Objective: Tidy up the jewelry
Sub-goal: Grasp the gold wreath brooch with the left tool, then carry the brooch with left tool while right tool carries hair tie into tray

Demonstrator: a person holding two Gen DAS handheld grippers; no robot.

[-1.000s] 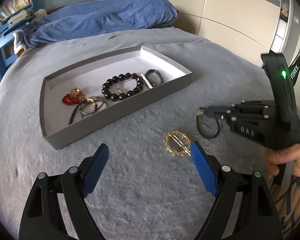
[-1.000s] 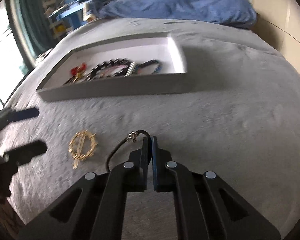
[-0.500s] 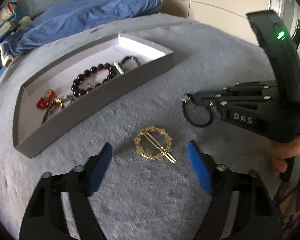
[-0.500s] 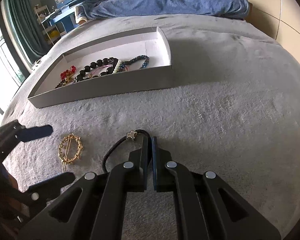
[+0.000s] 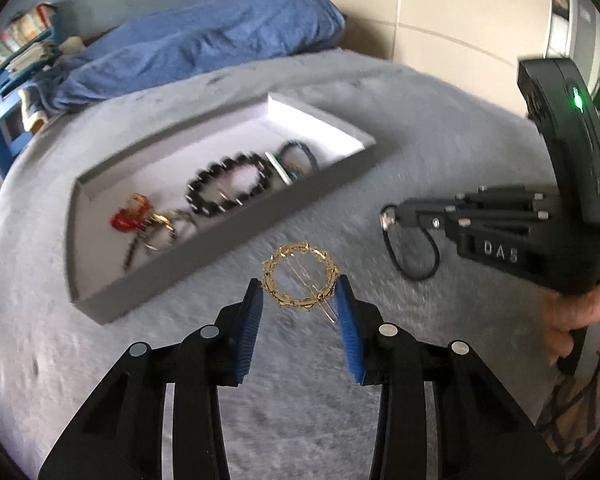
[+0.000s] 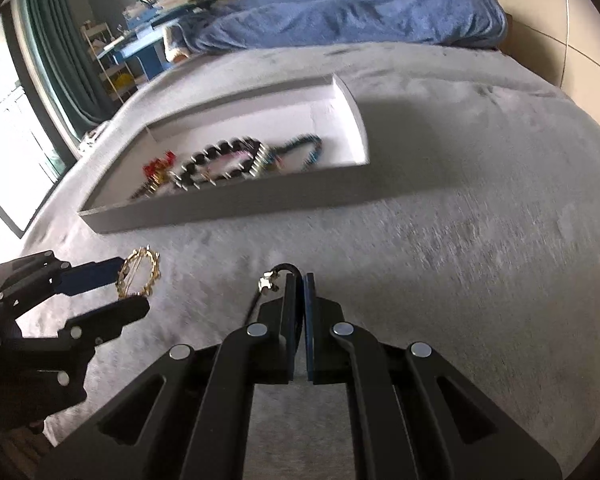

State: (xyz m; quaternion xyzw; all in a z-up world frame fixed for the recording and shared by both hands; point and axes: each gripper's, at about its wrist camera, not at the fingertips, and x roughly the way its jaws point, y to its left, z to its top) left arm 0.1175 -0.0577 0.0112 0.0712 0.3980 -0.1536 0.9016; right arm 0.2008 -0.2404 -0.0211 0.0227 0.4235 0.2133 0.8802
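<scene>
two grippers work over the grey bed (image 5: 440,128), the biggest thing i see, with a blue quilt (image 5: 204,56) heaped at its far end. on the bed sits a shallow grey tray (image 5: 228,240), white inside, lying ahead and left of my left gripper (image 5: 299,300). in the tray, from left to right in the left view: a red and gold piece (image 5: 134,214), a black bead bracelet (image 5: 228,188), and a teal bracelet (image 5: 298,158) at the right end. my left fingers (image 5: 250,320) are closed in on a gold brooch (image 5: 300,282), one blue pad touching each side of the ring, its pin sticking out toward me; i cannot tell whether it is off the bed. my right gripper (image 6: 298,280) is to the right of the brooch, near it, its fingers pressed together on a black cord (image 5: 414,254), whose loop hangs down from the tips with a small silver clasp (image 6: 266,282) just beside them.
</scene>
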